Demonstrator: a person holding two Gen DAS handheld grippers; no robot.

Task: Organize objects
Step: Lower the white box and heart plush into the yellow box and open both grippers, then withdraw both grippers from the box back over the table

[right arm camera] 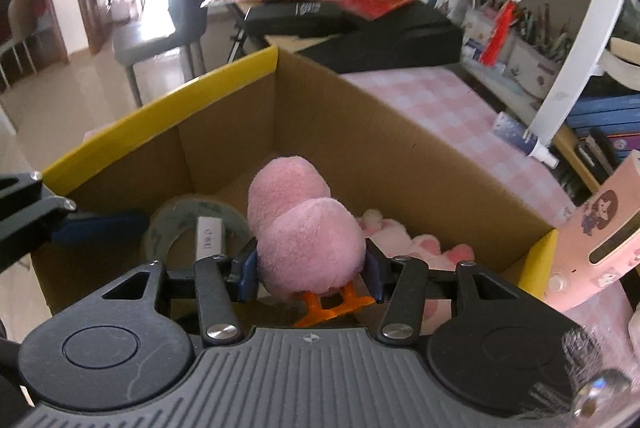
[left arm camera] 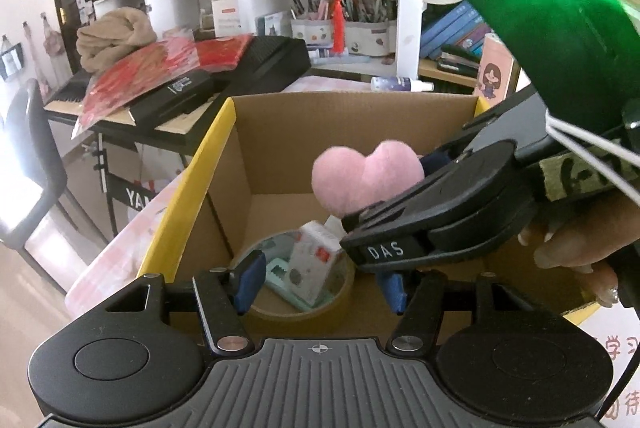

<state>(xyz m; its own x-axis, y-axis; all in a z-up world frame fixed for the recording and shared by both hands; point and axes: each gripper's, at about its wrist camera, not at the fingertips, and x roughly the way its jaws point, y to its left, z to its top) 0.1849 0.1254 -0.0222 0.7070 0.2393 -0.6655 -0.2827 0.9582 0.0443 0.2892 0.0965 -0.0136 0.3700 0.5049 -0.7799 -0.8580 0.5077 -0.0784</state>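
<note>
An open cardboard box (left arm camera: 256, 147) with yellow flaps sits on a pink checked table; it also shows in the right wrist view (right arm camera: 328, 131). My right gripper (right arm camera: 310, 270) is shut on a pink plush toy (right arm camera: 304, 232) with orange feet and holds it over the box; the toy also shows in the left wrist view (left arm camera: 366, 177). My left gripper (left arm camera: 320, 280) is open and empty at the box's near edge. Inside lie a tape roll (left arm camera: 304, 308), seen also from the right (right arm camera: 192, 224), a small white box (left arm camera: 312, 260) and a pink paw plush (right arm camera: 404, 240).
A black keyboard (left arm camera: 224, 83) with red papers and a beige cloth stands behind the box. Shelves with pen holders (left arm camera: 344, 31) and books are at the back. A spray bottle (right arm camera: 524, 139) lies on the table. A grey chair (right arm camera: 172, 15) stands to the left.
</note>
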